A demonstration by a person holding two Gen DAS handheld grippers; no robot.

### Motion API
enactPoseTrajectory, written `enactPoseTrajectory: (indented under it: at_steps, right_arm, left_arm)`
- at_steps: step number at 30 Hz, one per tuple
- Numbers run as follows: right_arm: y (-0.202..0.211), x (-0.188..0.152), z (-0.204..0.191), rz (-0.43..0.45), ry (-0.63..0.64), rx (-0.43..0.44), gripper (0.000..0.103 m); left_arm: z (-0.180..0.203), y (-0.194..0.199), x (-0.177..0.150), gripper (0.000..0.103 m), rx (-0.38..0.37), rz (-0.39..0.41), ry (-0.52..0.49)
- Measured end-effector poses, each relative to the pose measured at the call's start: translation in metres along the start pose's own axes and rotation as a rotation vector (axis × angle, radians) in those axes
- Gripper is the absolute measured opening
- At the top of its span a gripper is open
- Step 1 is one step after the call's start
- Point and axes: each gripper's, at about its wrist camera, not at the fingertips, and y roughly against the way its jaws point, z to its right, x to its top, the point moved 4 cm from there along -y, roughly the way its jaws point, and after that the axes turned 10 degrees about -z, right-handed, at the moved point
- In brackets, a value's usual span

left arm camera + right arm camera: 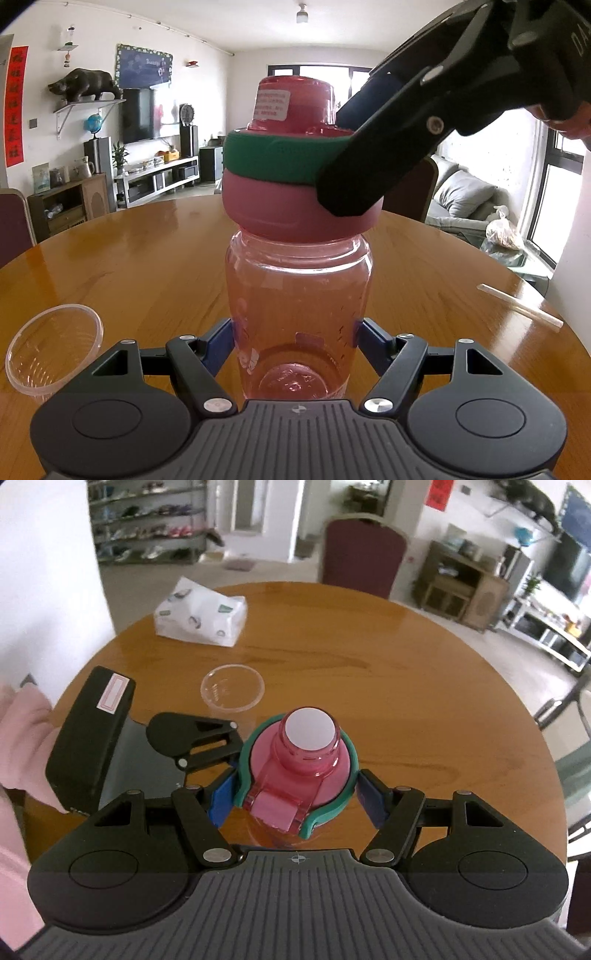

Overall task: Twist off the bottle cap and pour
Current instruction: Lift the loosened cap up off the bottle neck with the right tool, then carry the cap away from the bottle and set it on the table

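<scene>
A clear pink bottle [295,314] stands upright on the round wooden table [147,251]. Its pink cap [299,162] has a green band and a domed spout. My left gripper [295,339] is shut on the bottle's body low down, blue pads pressed to both sides. My right gripper [295,794] comes from above and its blue pads clamp the green-banded cap [299,760] on both sides; it shows in the left wrist view as a black finger [369,166] against the cap. A clear plastic cup [51,350] stands left of the bottle, also seen from above [232,692].
A white tissue pack [201,616] lies at the table's far side. A clear straw [521,304] lies near the table's right edge. A maroon chair [360,554] stands behind the table. The left gripper's body [92,738] sits left of the bottle.
</scene>
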Motion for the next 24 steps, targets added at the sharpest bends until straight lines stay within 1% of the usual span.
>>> enactPoseTrajectory:
  at_steps: [2, 4, 8, 12, 13, 17, 19, 24]
  right_arm:
    - [-0.001, 0.001, 0.001, -0.007, -0.026, 0.008, 0.07]
    - [-0.002, 0.002, 0.0, 0.0, -0.048, -0.001, 0.07]
    - [0.01, -0.001, 0.003, 0.071, -0.226, -0.014, 0.07]
    - [0.02, -0.002, -0.005, 0.104, -0.329, -0.077, 0.07]
    - [0.021, -0.003, -0.007, 0.112, -0.34, -0.084, 0.069]
    - [0.032, -0.007, -0.012, 0.186, -0.378, -0.085, 0.069]
    - [0.035, -0.005, -0.012, 0.209, -0.377, -0.109, 0.069]
    - [0.034, -0.006, -0.002, 0.229, -0.4, -0.156, 0.069]
  left_arm:
    - [0.0, 0.0, 0.0, 0.071, 0.003, 0.0, 0.001]
    - [0.0, -0.001, 0.0, 0.071, 0.004, -0.001, -0.001]
    - [0.0, -0.001, 0.0, 0.071, 0.006, -0.003, -0.003]
    - [0.0, -0.001, -0.001, 0.071, 0.009, -0.004, -0.005]
    - [0.0, 0.0, -0.001, 0.071, 0.01, -0.004, -0.005]
    - [0.001, -0.001, 0.0, 0.071, 0.015, -0.005, -0.007]
    - [0.001, 0.0, 0.0, 0.071, 0.016, -0.007, -0.009]
    - [0.001, 0.0, 0.0, 0.071, 0.017, -0.008, -0.011]
